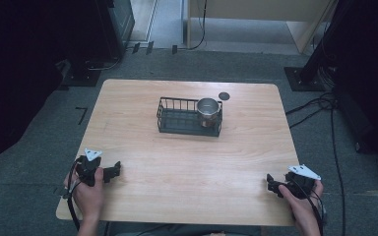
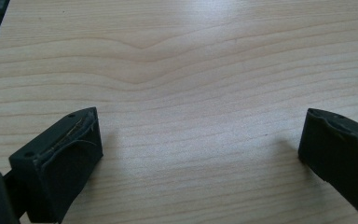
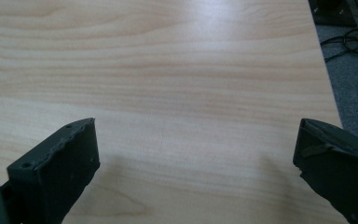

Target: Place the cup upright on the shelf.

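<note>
I am holding my left hand-held gripper [image 1: 112, 171] at the lower left of the counter [image 1: 187, 167] and my right hand-held gripper [image 1: 273, 186] at the lower right, both with jaws spread wide and gripping nothing. A steel cup [image 1: 207, 111] is sitting in the right end of a black wire basket [image 1: 177, 118] at upper centre, with a dark disc [image 1: 224, 96] lying just beyond it.

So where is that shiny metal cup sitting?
In the high view, the shiny metal cup stands inside the right end of the black wire basket, on the far middle of the wooden table.
</note>
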Demonstrator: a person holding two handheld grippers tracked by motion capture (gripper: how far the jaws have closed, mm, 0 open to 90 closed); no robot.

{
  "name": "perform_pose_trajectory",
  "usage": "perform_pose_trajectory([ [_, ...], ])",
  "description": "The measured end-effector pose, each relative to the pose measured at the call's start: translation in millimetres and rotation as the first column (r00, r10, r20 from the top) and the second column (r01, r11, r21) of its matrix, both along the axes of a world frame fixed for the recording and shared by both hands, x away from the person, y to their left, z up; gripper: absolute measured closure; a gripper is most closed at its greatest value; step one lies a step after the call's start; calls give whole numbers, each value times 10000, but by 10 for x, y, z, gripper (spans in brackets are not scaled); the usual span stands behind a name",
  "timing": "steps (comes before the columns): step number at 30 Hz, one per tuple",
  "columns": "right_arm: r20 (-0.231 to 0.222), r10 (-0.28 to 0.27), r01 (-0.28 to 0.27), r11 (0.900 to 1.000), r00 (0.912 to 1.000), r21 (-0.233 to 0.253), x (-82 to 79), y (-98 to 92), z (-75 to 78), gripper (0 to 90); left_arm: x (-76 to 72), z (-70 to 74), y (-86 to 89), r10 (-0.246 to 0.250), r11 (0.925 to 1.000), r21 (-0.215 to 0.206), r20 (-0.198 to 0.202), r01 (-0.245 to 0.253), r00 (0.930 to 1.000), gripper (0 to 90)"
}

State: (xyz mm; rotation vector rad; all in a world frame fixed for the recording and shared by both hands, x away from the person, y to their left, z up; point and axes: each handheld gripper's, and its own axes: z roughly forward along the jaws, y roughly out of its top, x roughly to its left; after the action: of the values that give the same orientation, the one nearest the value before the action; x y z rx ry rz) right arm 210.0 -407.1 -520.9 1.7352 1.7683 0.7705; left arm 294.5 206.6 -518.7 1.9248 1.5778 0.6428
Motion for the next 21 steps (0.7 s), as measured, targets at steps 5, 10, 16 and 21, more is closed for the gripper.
perform_pose_trajectory([
  [5, -165, -13, 14, 10000, 9999, 68, -24, 11, -63, 1, 0, 0, 0, -2, 10000, -3, 3, 2, 10000, 0],
  [10, -163, 241, -239, 9997, 9996, 110, -42, 29, -67, 0, 0, -1, 0, 0, 10000, -4, 3, 0, 10000, 0],
  [16, -175, 485, -482, 9988, 9987, 127, -38, 38, -68, 0, -1, 0, 0, 0, 10000, 1, -1, 0, 10000, 0],
  [21, -172, 474, -471, 9988, 9987, 136, -38, 39, -68, 0, 6, 2, -18, 203, 9998, 15, -28, -203, 9998, 0],
])
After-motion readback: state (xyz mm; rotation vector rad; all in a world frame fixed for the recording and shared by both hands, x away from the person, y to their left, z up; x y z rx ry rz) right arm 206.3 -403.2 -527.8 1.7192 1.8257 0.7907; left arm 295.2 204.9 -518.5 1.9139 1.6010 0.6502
